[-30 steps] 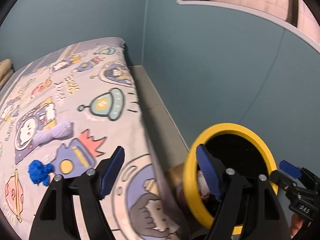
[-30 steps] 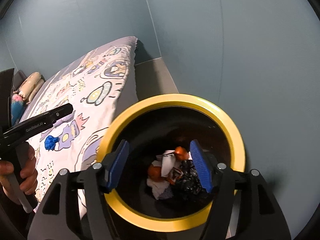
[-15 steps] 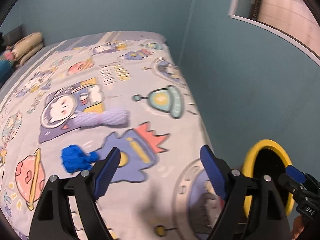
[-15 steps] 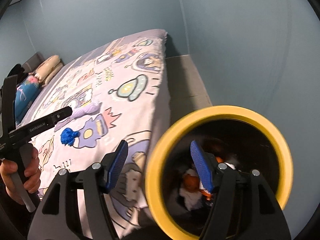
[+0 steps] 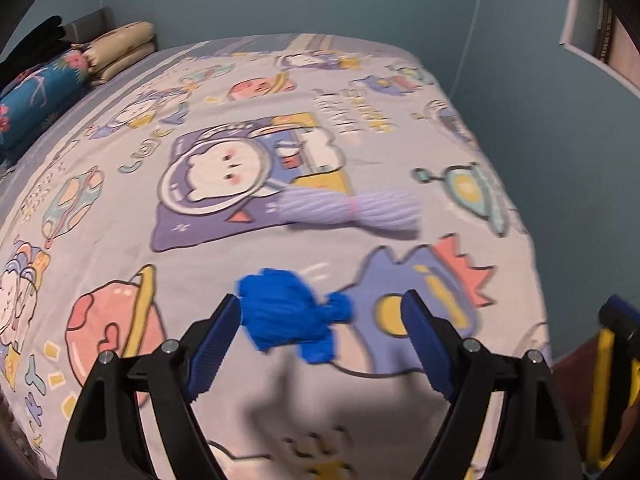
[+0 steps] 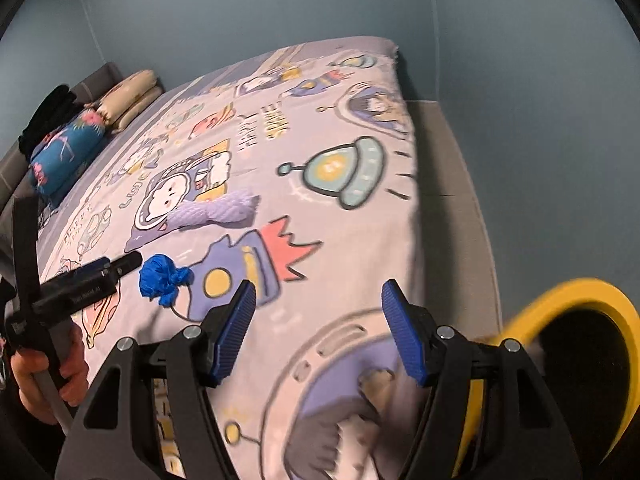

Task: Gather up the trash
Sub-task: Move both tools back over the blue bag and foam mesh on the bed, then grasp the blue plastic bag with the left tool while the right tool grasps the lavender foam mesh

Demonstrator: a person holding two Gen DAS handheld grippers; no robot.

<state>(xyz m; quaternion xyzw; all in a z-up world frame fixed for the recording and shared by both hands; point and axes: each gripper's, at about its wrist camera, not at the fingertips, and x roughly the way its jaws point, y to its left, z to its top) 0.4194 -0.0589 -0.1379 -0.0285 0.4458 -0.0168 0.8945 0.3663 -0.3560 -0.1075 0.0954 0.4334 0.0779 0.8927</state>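
Note:
A crumpled blue wad (image 5: 290, 316) lies on the cartoon bedspread (image 5: 120, 208), just ahead of and between the fingers of my open, empty left gripper (image 5: 322, 344). A twisted lilac wrapper (image 5: 352, 210) lies farther up the bed. In the right wrist view the blue wad (image 6: 162, 278) and lilac wrapper (image 6: 216, 210) lie left of my open, empty right gripper (image 6: 316, 330). The left gripper (image 6: 100, 272) shows there beside the wad. The yellow-rimmed black bin (image 6: 576, 360) stands at the bed's right side.
Pillows and a blue patterned roll (image 5: 40, 96) lie at the head of the bed. Teal walls close in behind and right. A grey floor strip (image 6: 452, 184) runs between bed and wall. The bin's yellow rim (image 5: 604, 392) shows at the left view's right edge.
Both grippers have swung left from the bin toward the bed. The left gripper has come close to the blue wad. The bin has slid to the right edge of both views.

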